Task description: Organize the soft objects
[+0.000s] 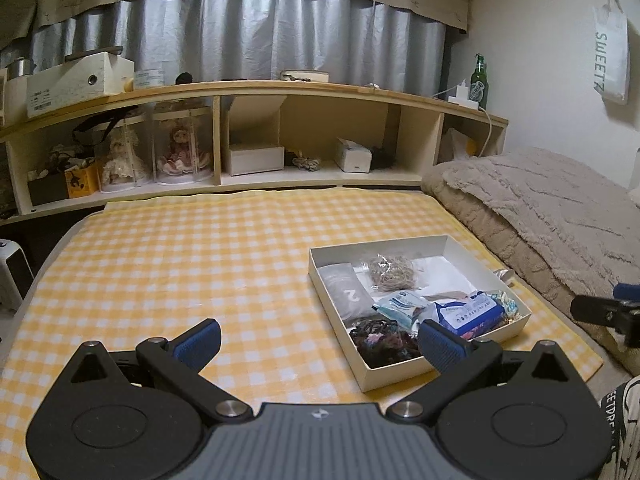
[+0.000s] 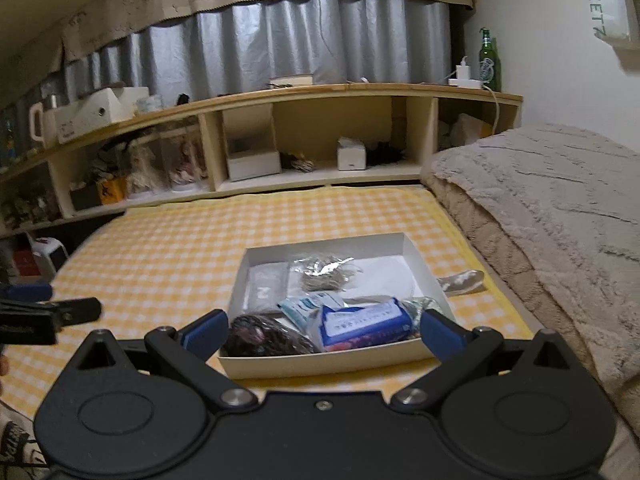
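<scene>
A shallow white box sits on the yellow checked cloth. It holds a grey pouch, a bag of tan string, a light blue packet, a blue wipes pack and a dark scrunchie bundle. My left gripper is open and empty, low over the cloth at the box's near left corner. My right gripper is open and empty, straddling the box's near edge. A small clear packet lies right of the box.
A folded beige blanket lies along the right side. A low wooden shelf with dolls, boxes and a green bottle stands behind the cloth. A white heater stands at the left.
</scene>
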Motion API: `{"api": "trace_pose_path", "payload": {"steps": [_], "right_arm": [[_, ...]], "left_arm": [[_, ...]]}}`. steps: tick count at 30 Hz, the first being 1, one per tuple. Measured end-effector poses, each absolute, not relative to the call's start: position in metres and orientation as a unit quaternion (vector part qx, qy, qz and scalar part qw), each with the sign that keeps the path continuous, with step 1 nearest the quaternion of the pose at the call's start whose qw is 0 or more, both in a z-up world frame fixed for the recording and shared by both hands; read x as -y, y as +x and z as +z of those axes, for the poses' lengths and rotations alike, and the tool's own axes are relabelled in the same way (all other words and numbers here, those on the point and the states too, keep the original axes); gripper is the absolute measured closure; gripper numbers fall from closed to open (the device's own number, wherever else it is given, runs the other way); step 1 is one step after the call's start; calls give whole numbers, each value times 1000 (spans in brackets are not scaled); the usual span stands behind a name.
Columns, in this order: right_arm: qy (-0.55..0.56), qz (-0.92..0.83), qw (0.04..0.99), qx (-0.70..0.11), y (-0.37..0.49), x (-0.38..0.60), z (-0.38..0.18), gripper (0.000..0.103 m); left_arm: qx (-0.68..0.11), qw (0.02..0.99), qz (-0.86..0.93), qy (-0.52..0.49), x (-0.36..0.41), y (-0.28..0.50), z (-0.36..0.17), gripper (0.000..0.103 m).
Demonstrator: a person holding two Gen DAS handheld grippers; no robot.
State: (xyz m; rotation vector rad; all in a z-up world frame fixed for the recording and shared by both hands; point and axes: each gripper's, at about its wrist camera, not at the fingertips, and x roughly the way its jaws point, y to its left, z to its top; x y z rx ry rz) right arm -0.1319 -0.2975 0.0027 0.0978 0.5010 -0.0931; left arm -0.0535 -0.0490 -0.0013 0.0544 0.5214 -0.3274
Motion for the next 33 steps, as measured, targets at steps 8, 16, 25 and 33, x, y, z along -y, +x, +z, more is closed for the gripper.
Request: {"api": "trace_pose_path", "payload": {"steps": [8,16,25,33], "right_arm": [[39,-48,967,-248,-132,293,0,0],[36,-48,967,-247,-132,291,1,0],[35,-49,967,-247,-132,290,0,0],[35,-49,967,-247,-132,291,1,0]], "left_arm": [[-250,955,-156,25,45,-57,0,0],[-251,954,-161,26,44,-59,0,0],[-251,954,-161,25,44,-59,0,0],[-251,954,-161,25,44,-59,0,0]]}}
